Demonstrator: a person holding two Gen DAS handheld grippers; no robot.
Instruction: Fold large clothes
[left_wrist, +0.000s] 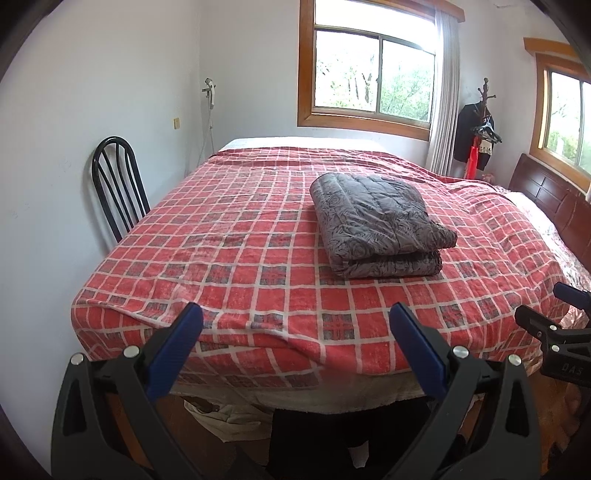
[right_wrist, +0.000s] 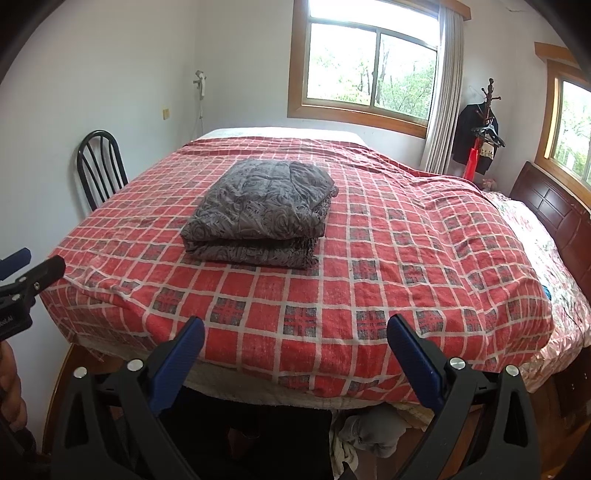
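A grey patterned quilted garment (left_wrist: 380, 225) lies folded in a thick rectangle on the red checked bedspread (left_wrist: 229, 258), toward the bed's middle. It also shows in the right wrist view (right_wrist: 258, 214). My left gripper (left_wrist: 295, 317) is open and empty, held back at the bed's near edge, well short of the garment. My right gripper (right_wrist: 295, 328) is open and empty too, at the same near edge. The right gripper shows at the right rim of the left wrist view (left_wrist: 554, 325).
A black metal chair (left_wrist: 118, 184) stands by the left wall. A dark wooden headboard (left_wrist: 546, 192) is at the right. A coat stand with hanging clothes (left_wrist: 480, 133) is in the far corner. Cloth lies on the floor under the bed (right_wrist: 369, 432).
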